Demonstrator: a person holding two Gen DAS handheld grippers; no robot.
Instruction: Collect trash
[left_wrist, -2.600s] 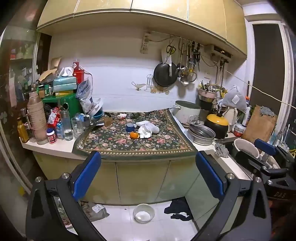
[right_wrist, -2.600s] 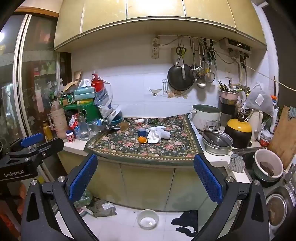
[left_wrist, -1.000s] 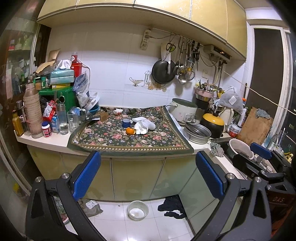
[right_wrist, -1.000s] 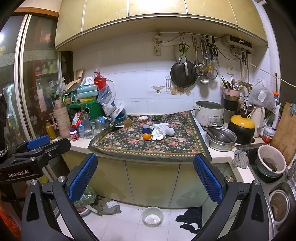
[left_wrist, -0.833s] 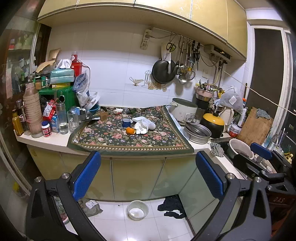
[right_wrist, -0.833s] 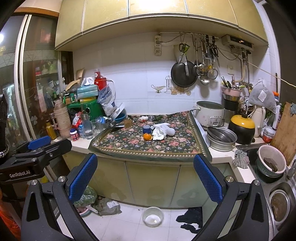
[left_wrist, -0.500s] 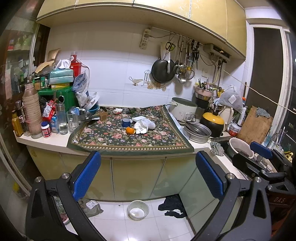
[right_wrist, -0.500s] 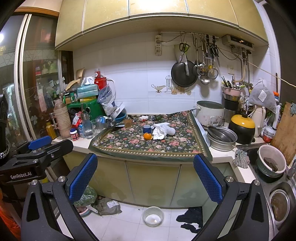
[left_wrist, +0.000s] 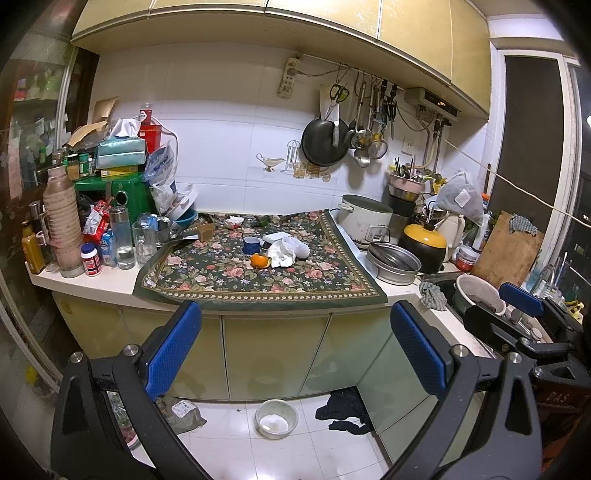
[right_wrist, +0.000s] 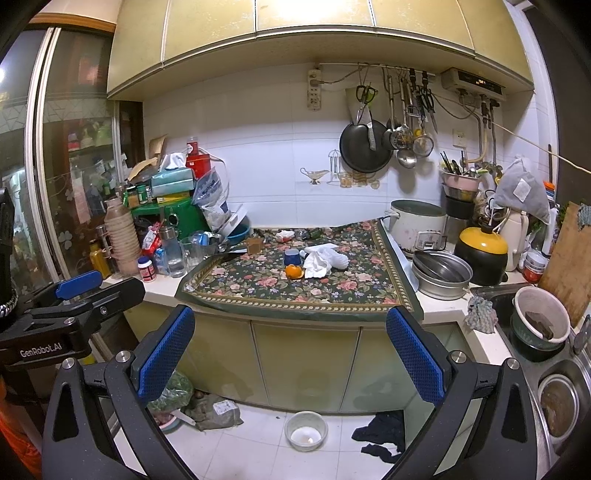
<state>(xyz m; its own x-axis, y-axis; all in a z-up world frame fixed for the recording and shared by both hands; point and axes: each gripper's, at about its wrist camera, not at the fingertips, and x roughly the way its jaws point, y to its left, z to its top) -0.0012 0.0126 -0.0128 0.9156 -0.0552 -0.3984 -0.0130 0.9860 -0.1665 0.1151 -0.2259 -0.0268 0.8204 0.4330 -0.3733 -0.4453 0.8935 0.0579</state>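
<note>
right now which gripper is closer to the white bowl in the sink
Right. The right gripper is just left of the white bowl; the left gripper is further left still, with the right gripper between it and the bowl.

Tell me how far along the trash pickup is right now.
Nothing looks collected yet. Both the left gripper and right gripper are open and empty, held back from the counter. The orange peel and crumpled tissue lie on the floral cloth.

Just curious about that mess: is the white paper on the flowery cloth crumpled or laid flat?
Crumpled. The white paper sits bunched in a lumpy heap beside the orange peel on the floral cloth.
</note>
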